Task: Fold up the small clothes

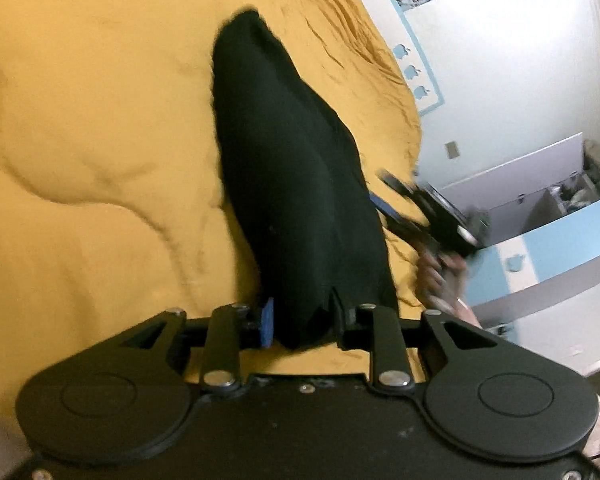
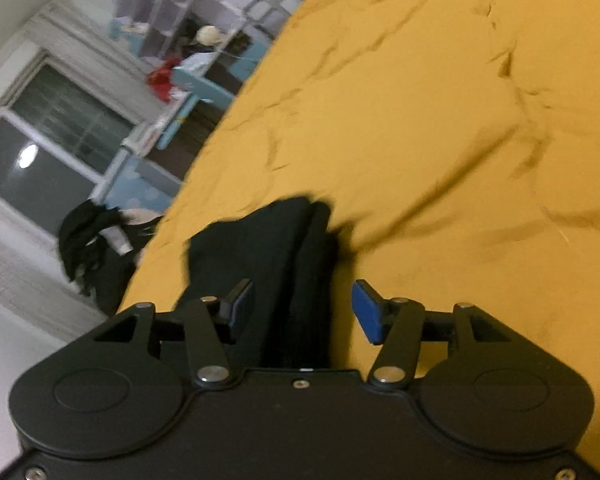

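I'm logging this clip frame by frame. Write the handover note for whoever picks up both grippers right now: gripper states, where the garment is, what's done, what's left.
Left gripper: shut on one end of the black garment, which stretches away over the yellow bedspread.
Right gripper: jaws open, cloth lying between the pads but not pinched.
Garment: bunched into a long narrow strip; how much rests on the bed is unclear through the blur.
Done: cloth gathered lengthwise; whether a proper fold exists cannot be told.
Left: probably close the right gripper on its end, lay the strip flat, fold it and smooth it.
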Demonstrator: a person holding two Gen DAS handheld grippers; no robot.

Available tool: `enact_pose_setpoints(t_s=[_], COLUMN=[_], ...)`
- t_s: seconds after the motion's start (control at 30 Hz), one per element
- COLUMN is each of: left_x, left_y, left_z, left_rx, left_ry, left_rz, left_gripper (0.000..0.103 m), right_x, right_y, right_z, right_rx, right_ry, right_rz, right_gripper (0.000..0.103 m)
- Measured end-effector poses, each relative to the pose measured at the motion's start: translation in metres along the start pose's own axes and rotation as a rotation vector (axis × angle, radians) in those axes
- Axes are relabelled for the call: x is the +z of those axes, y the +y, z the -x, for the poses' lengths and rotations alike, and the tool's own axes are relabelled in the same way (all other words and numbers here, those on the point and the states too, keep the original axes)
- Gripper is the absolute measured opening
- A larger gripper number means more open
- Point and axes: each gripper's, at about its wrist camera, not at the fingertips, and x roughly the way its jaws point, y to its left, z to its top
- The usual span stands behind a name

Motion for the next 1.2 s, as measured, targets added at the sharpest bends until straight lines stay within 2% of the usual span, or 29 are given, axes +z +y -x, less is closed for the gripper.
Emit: enact_pose_setpoints(t_s=[0.1,0.2,0.3,0.37,0.4,0.43,0.47,0.5,0.6,0.67,0.8,0.83,0.9,0.93,1.0,1.07,1.17,1.2], left_x=[0.0,-0.001,-0.002,0.009,0.009,0.012,0.011,0.01,0.001,-0.007,-0.011,-0.008,-0.002,0.0,0.004,0.01,0.023,0.025], left_y=[-0.007,-0.011,-0.026,-0.036,-0.038,-0.045,-0.042,-0.039,-0.027,-0.022,-0.009,-0.01,-0.022,-0.031,-0.05,-0.064,-0.076,-0.077], left_z=[0.028,0.037,0.015,-0.004,-0.009,-0.02,-0.026,-0.029,-0.036,-0.039,-0.034,-0.033,-0.024,-0.019,-0.008,-0.006,-0.016,-0.019], left_rx=[0.029,-0.01,-0.042,-0.041,-0.03,-0.019,0.014,0.034,0.059,0.061,0.028,0.02,0.022,0.024,0.005,0.0,0.076,0.105], left_ry=[-0.078,-0.126,-0.118,-0.101,-0.092,-0.083,-0.072,-0.06,-0.031,-0.037,-0.045,-0.049,-0.062,-0.079,-0.135,-0.175,-0.231,-0.245], left_rz=[-0.012,-0.017,-0.043,-0.052,-0.052,-0.058,-0.05,-0.047,-0.012,-0.036,0.029,0.052,0.038,0.003,-0.068,-0.117,-0.187,-0.201], left_gripper=[0.029,0.031,0.032,0.033,0.034,0.034,0.034,0.034,0.035,0.035,0.033,0.029,0.029,0.03,0.035,0.037,0.039,0.039], right_x=[-0.046,-0.093,-0.124,-0.135,-0.139,-0.141,-0.143,-0.143,-0.142,-0.146,-0.161,-0.159,-0.155,-0.153,-0.151,-0.15,-0.145,-0.142], right_y=[0.012,0.017,0.03,0.033,0.033,0.032,0.033,0.034,0.034,0.027,0.011,0.009,0.015,0.024,0.052,0.08,0.112,0.118], right_z=[0.057,0.097,0.1,0.092,0.088,0.084,0.081,0.077,0.077,0.081,0.076,0.078,0.088,0.094,0.105,0.105,0.085,0.073], right_rx=[-0.014,-0.039,-0.05,-0.09,-0.102,-0.102,-0.107,-0.142,-0.156,-0.164,-0.171,-0.164,-0.174,-0.201,-0.251,-0.242,-0.227,-0.235], right_ry=[-0.015,-0.02,-0.027,-0.025,-0.026,-0.028,-0.022,-0.012,-0.04,-0.061,-0.062,-0.061,-0.076,-0.106,-0.177,-0.211,-0.219,-0.215], right_rz=[0.038,0.022,0.009,0.009,0.002,0.001,0.003,0.002,-0.034,-0.051,-0.093,-0.112,-0.13,-0.112,0.004,0.12,0.246,0.291], right_gripper=[0.063,0.064,0.064,0.064,0.058,0.047,0.02,0.017,0.012,0.011,0.013,0.014,0.031,0.032,0.032,0.032,0.044,0.045])
